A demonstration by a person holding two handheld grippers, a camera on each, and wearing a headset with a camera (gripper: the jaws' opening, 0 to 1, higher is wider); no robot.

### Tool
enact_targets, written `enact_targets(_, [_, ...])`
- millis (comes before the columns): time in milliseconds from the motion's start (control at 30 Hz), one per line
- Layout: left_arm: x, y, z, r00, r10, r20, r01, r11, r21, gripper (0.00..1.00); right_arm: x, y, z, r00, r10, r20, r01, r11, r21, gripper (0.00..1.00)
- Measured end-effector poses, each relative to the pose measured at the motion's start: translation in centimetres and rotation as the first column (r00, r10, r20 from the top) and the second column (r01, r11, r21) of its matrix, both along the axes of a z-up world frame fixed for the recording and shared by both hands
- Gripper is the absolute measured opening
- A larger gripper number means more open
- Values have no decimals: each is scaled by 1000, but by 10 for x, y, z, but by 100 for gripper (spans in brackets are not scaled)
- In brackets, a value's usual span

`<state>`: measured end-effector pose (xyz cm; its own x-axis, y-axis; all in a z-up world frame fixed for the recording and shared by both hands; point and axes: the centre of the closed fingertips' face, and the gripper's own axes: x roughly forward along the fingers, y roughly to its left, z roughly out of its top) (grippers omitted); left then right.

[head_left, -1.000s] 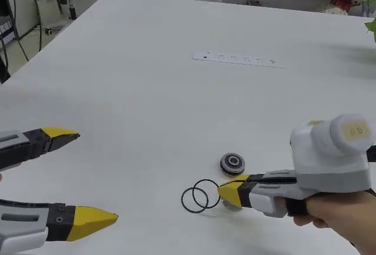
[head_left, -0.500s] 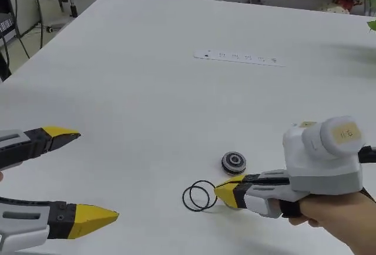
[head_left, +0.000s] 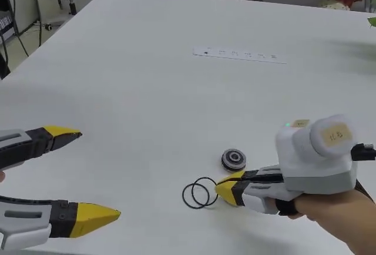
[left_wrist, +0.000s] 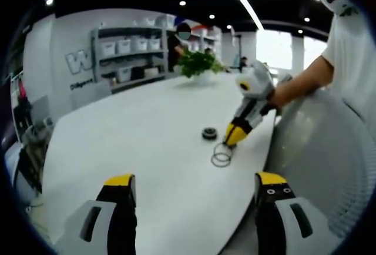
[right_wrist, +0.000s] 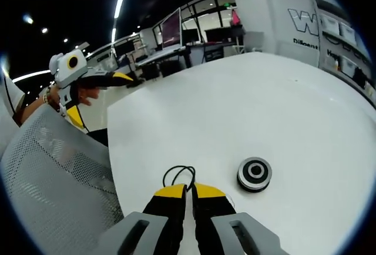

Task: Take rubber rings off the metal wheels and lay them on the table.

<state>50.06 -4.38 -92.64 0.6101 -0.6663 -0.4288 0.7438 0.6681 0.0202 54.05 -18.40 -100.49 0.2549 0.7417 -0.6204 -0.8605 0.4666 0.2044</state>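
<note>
Two thin black rubber rings [head_left: 200, 194] lie overlapped on the white table [head_left: 176, 90]. A round metal wheel [head_left: 234, 159] sits just behind and to the right of them. My right gripper [head_left: 218, 189] is low over the table, shut, its yellow tips touching the rings' right edge; I see nothing between its jaws. In the right gripper view the rings [right_wrist: 178, 175] loop out from the shut tips [right_wrist: 188, 189], with the wheel [right_wrist: 254, 174] to the right. My left gripper [head_left: 98, 174] hovers wide open at the near left, holding nothing. From its view [left_wrist: 194, 180] the rings [left_wrist: 222, 156] lie far ahead.
A white power strip [head_left: 239, 55] lies flat at the far middle of the table. A mesh chair back [right_wrist: 53, 173] stands close to the table's near edge. A potted plant [left_wrist: 198, 64] sits at the table's far end.
My right gripper and hand have edged slightly left, staying shut at the rings. The rings, wheel and left gripper keep their places; the head camera shifted a little.
</note>
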Motion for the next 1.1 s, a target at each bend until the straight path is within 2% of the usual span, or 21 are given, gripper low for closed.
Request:
enact_targets(400, [1, -1, 1, 1000, -7, 4, 7, 1000, 6, 83, 4, -1, 0, 999, 23, 46, -22, 1000, -20, 10])
enact_targets(600, [0, 0, 3, 1000, -5, 8, 5, 1000, 3, 84, 13, -5, 12, 999, -18, 40, 17, 999, 29, 11])
enact_targets(700, [0, 0, 4, 1000, -6, 10, 6, 1000, 4, 84, 13, -4, 19, 999, -21, 30, 19, 998, 54, 12])
enact_targets(967, [-1, 0, 11, 1000, -13, 21, 12, 1000, 11, 84, 13, 0, 46, 997, -8, 76, -1, 994, 106, 21])
enact_targets(1100, [-2, -3, 14, 999, -28, 26, 28, 999, 16, 84, 15, -2, 56, 995, -6, 99, -5, 993, 116, 24])
